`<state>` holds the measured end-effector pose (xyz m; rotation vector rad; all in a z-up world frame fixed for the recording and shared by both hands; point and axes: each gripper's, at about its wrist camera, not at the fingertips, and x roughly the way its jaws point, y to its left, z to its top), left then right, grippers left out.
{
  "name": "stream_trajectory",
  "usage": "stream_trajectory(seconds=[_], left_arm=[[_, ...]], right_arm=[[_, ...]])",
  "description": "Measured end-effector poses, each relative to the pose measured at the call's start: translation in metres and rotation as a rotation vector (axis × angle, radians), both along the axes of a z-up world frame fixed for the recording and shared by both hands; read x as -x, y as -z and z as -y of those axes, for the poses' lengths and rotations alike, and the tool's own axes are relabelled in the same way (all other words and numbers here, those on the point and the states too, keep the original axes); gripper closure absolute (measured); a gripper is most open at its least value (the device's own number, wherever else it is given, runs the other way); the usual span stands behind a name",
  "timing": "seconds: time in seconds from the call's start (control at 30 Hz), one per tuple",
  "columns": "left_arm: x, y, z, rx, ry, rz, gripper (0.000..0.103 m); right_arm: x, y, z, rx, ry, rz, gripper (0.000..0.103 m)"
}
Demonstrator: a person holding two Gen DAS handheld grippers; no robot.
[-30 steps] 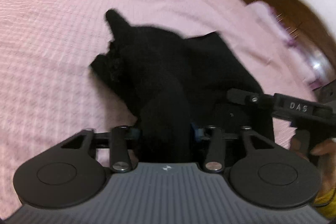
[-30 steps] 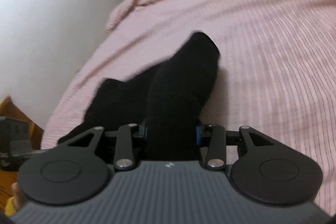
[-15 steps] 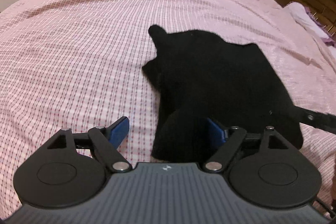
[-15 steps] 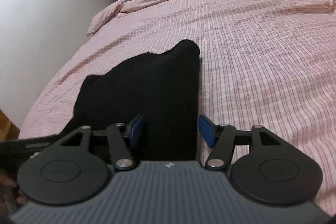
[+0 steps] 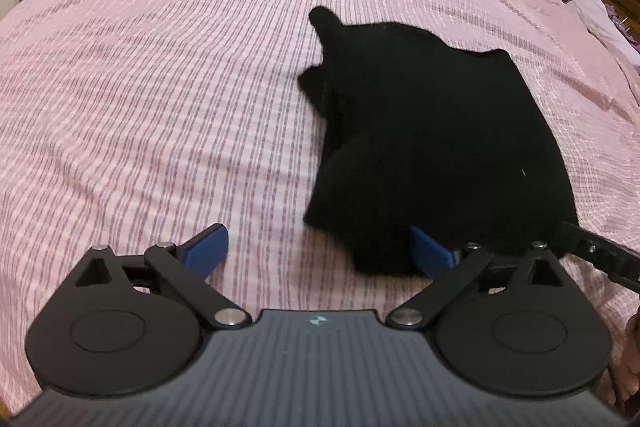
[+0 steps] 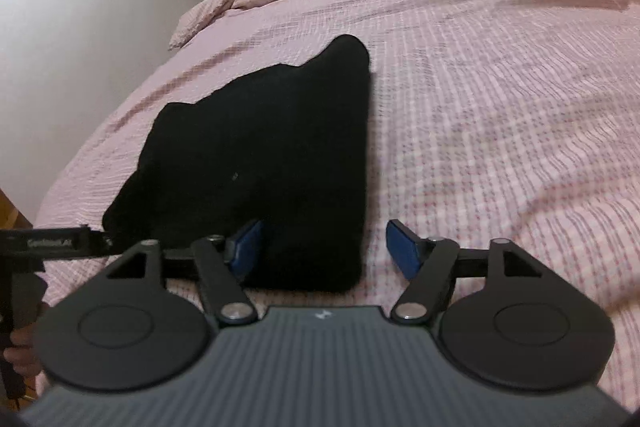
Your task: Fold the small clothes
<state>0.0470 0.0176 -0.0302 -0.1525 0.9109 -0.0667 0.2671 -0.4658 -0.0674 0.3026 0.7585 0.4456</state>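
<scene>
Black garment point(image 5: 432, 131) lies folded flat on pink bedspread point(image 5: 160, 87), near bed's side edge. Left gripper point(image 5: 320, 251) and right gripper point(image 6: 324, 247) jaws just opened, spread apart, gripping nothing; garment's near edge lies between both pairs.

Below me the bed point(image 5: 160, 75), under a pink checked cover, fills nearly the whole frame; a folded black garment point(image 5: 432, 131) lies flat on it, right of centre in my left view, left-centre in my right
</scene>
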Motion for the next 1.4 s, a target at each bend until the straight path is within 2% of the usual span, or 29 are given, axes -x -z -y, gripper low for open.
stream_trajectory(seconds=[0.1,0.23,0.37,0.57,1.0,1.4], left_arm=[[0.013,0.002,0.006,-0.031,0.002,-0.016,0.001],[0.016,0.014,0.024,-0.093,0.057,-0.041,0.001],[0.013,0.026,0.035,-0.136,0.068,-0.042,0.000],[0.011,0.036,0.042,-0.166,0.057,-0.044,0.000],[0.009,0.042,0.054,-0.190,0.045,-0.023,0.000],[0.012,0.044,0.052,-0.180,0.041,-0.021,0.000]], right_arm=[[0.020,0.002,0.004,0.016,0.008,-0.018,0.025],[0.035,0.010,-0.001,0.088,0.019,-0.035,0.025],[0.028,0.022,0.000,0.095,0.041,-0.076,0.025],[0.026,0.030,-0.006,0.113,0.048,-0.062,0.022],[0.023,0.035,-0.013,0.117,0.048,-0.040,0.016],[0.024,0.035,-0.013,0.110,0.049,-0.037,0.016]])
